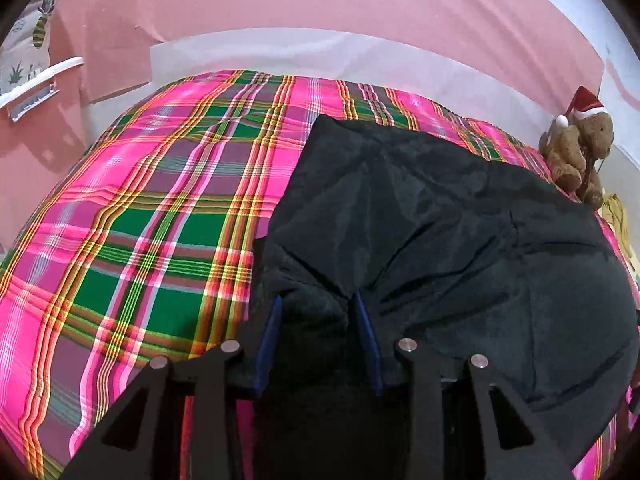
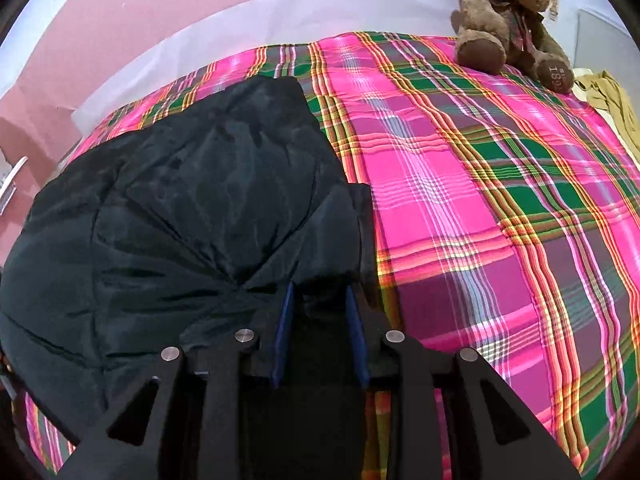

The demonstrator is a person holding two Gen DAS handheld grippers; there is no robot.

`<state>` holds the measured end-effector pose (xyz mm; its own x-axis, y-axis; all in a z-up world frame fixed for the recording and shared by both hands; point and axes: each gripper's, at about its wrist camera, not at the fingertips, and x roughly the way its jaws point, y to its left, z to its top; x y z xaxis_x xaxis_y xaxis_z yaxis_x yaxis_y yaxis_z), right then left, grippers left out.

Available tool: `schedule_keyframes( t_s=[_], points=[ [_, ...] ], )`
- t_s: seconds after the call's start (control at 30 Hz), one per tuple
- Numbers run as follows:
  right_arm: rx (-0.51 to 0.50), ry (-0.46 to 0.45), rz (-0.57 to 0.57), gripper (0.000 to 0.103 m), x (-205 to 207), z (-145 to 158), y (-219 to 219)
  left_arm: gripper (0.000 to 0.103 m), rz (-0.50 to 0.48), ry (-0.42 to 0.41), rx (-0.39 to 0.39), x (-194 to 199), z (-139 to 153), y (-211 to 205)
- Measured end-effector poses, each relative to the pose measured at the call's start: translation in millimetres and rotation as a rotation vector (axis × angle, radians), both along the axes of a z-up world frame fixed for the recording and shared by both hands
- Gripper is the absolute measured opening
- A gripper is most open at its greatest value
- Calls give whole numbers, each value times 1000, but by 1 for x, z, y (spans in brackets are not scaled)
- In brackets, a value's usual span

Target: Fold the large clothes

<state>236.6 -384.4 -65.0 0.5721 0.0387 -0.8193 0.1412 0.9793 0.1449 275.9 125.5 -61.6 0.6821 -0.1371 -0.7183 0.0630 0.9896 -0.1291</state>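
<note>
**A:** What fills the scene?

**B:** A bed under a plaid bedspread (image 1: 132,216), pink and green. On it lies the task's thing, a large dark garment (image 1: 460,240), puffy and creased. In the left wrist view it spreads from the centre out to 3 o'clock; in the right wrist view it runs from the centre to 9 o'clock. So it lies between the two tools, and each holds a near corner.

**B:** A teddy bear (image 2: 508,20) sits at the far edge, about 1 o'clock in the right view, well apart from the cloth.

**A:** And the tools?

**B:** The left gripper (image 1: 318,304) has a bunched wad of the garment's near edge between its blue fingers, pinched. The right gripper (image 2: 320,292) likewise nips dark cloth at its corner. Both point forward and slightly down along the bed, roughly level with each other.

**A:** How should the fold go, in your judgement?

**B:** I'd lift both corners together at equal height and carry them toward 12 o'clock, keeping the edge taut so the padding doesn't sag in the middle. Lay it down square on the far hem before letting go. Slippery fabric may creep out of a shallow pinch.
</note>
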Motion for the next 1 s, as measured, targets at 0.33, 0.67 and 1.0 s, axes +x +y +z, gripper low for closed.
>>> schedule_keyframes(
  t_s=[0.33, 0.67, 1.0],
  points=[
    [-22, -8, -30, 32, -2, 6, 2, 40, 11, -4, 37, 0, 0, -5],
    [60, -98, -78, 49, -31, 45, -18, 39, 50, -41, -38, -19, 33, 19],
    [180, -44, -34, 71, -30, 15, -17, 41, 28, 33, -104, -27, 2, 36]
  ],
)
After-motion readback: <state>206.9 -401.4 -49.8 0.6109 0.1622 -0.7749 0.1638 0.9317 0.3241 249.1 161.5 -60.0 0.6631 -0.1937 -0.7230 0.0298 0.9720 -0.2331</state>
